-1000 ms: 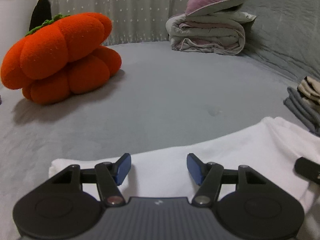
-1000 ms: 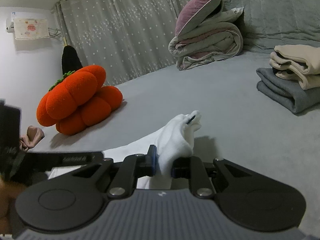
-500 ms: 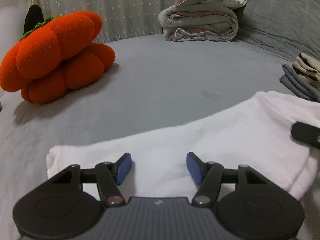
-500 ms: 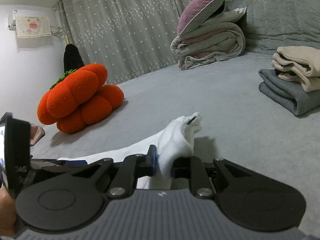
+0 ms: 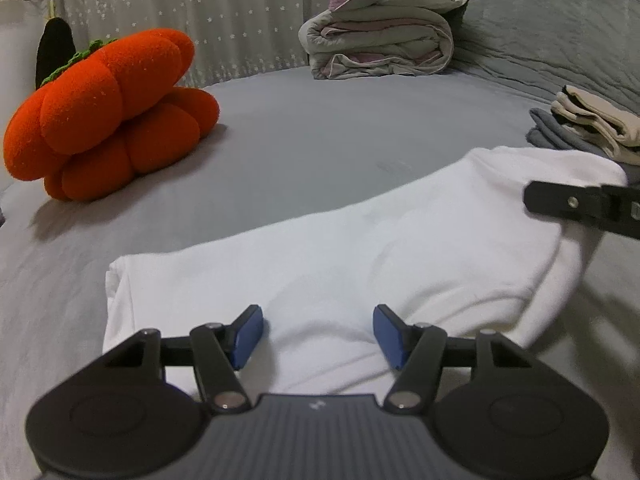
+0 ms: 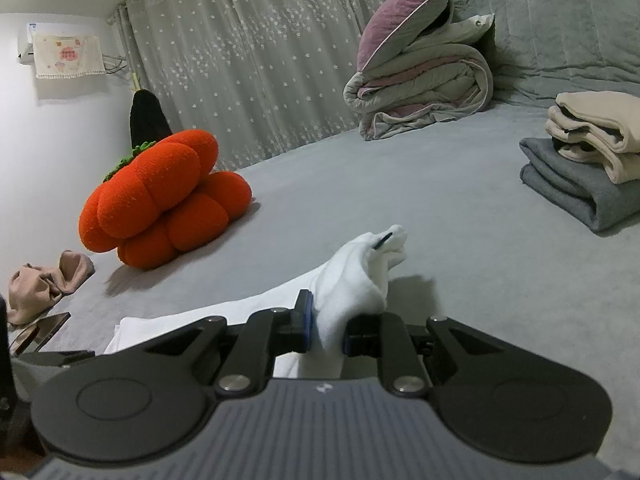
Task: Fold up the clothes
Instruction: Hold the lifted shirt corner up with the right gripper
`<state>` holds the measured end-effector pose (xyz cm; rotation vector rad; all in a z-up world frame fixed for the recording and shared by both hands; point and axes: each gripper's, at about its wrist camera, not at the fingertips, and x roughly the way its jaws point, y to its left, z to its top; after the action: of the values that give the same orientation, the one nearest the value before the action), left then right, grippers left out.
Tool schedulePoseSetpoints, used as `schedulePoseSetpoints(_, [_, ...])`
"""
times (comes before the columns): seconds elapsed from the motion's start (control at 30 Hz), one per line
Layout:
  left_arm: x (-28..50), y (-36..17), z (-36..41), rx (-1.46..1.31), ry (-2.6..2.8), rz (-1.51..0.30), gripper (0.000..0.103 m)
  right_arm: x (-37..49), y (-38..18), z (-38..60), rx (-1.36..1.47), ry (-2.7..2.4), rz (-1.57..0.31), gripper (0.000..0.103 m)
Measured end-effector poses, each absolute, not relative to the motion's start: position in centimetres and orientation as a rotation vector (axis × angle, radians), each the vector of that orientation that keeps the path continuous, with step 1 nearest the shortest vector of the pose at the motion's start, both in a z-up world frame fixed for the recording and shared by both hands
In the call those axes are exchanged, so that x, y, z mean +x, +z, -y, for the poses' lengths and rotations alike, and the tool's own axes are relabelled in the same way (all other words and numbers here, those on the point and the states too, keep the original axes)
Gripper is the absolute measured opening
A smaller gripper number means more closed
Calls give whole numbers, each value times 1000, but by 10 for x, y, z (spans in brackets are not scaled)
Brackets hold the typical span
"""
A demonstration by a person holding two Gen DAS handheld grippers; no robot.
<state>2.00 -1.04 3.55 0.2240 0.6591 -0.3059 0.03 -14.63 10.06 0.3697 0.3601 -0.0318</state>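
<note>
A white garment (image 5: 380,248) lies folded across the grey bed, running from lower left to upper right in the left wrist view. My left gripper (image 5: 318,334) hovers open over its near edge, blue pads apart with cloth beneath them. My right gripper (image 6: 326,330) is shut on a bunched end of the white garment (image 6: 360,276), which sticks up between the fingers. From the left wrist view, the right gripper's dark finger (image 5: 580,204) shows at the garment's far right end.
An orange pumpkin plush (image 5: 108,120) sits at left. A rolled quilt with a purple pillow (image 5: 384,40) lies at the back. Folded beige and grey clothes (image 6: 592,160) are stacked at right. A crumpled tan cloth (image 6: 44,284) lies at far left.
The left gripper has moved back and risen, so more of the white garment shows ahead. The right gripper stays shut on the garment's end.
</note>
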Motion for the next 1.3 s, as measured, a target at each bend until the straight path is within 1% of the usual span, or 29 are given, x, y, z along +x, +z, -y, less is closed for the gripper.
schedulePoseSetpoints(0.17, [13, 35, 6, 219, -325, -658, 63, -1, 103, 147, 376, -23, -352, 18])
schedulePoseSetpoints(0.77, [-1, 37, -17, 102, -381, -652, 63, -9, 125, 118, 269, 44, -271, 18])
schedulePoseSetpoints(0.9, [-9, 26, -5, 197, -375, -621, 64, -8, 126, 116, 270, 45, -270, 18])
schedulePoseSetpoints(1.13, [-8, 36, -16, 123, -404, -646, 64, -8, 128, 114, 267, 43, -269, 18])
schedulePoseSetpoints(1.3, [-10, 27, -9, 192, -407, -629, 67, -6, 128, 110, 265, 45, -270, 18])
